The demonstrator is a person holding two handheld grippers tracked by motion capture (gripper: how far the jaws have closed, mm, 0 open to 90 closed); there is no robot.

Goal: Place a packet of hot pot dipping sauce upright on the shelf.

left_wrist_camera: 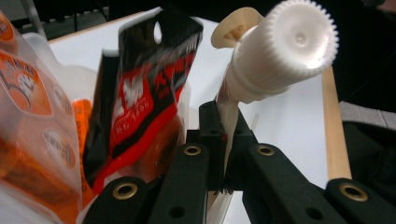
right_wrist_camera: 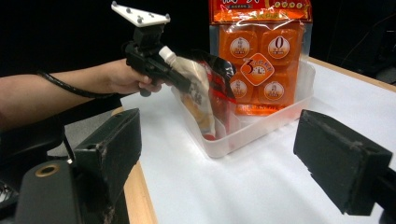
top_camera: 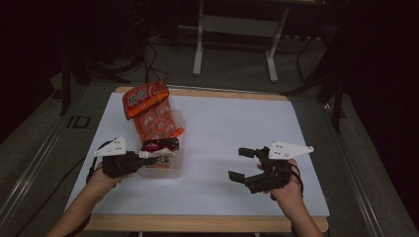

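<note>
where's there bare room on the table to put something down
Free: the white sheet between the clear tub and the right gripper, and the far right corner. Crowded: the tub, packed with an orange snack bag, a red-black packet and the left gripper's pouch.

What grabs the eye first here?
The tall orange snack bag standing in the clear plastic bin at the table's left. At the bin's near end the left gripper is shut on a white-capped spout pouch, beside a red-and-black packet. The right gripper hangs open over the bare white tabletop.
</note>
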